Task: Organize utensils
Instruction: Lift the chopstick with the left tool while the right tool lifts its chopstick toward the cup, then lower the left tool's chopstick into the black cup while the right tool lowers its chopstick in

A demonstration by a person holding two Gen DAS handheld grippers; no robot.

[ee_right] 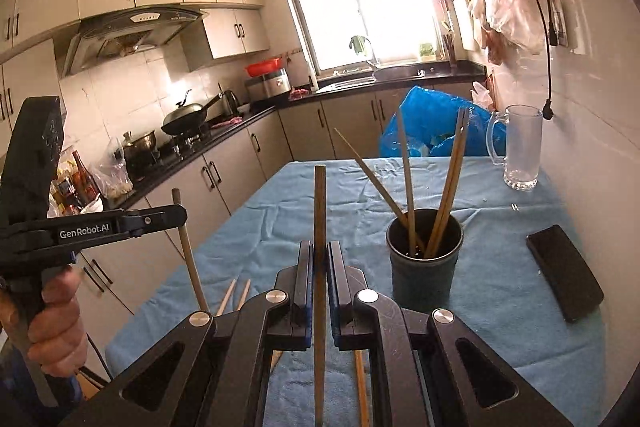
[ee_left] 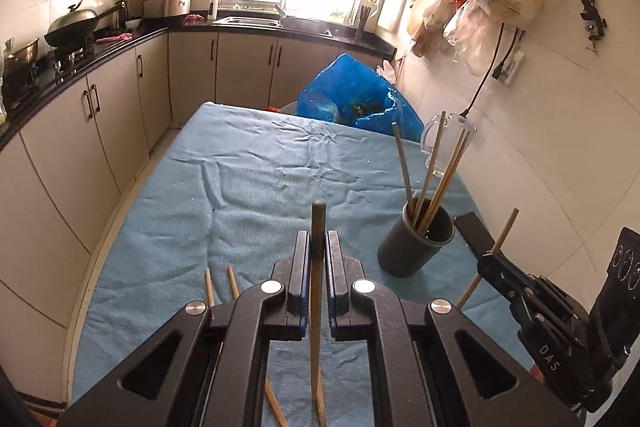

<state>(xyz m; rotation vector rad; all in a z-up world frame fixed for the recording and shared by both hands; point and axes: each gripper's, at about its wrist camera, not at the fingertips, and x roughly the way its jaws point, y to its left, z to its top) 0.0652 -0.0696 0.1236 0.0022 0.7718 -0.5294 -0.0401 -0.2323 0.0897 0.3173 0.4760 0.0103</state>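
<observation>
A dark round utensil holder point(ee_left: 416, 243) point(ee_right: 424, 259) stands on the blue cloth and holds several wooden chopsticks point(ee_left: 434, 171) point(ee_right: 450, 187). My left gripper point(ee_left: 319, 239) is shut on one upright chopstick point(ee_left: 318, 227), left of the holder; it also shows at the left of the right wrist view point(ee_right: 182, 215). My right gripper point(ee_right: 320, 251) is shut on another upright chopstick point(ee_right: 320, 203), left of the holder; it shows at the right of the left wrist view point(ee_left: 494, 251). Loose chopsticks point(ee_left: 232, 281) point(ee_right: 236, 293) lie on the cloth near me.
The table wears a wrinkled blue cloth point(ee_left: 260, 179). A glass mug point(ee_right: 520, 147) and a black phone point(ee_right: 564, 277) sit by the right wall. A blue plastic bag point(ee_left: 356, 95) is beyond the table's far edge. Kitchen cabinets point(ee_left: 80, 147) run along the left.
</observation>
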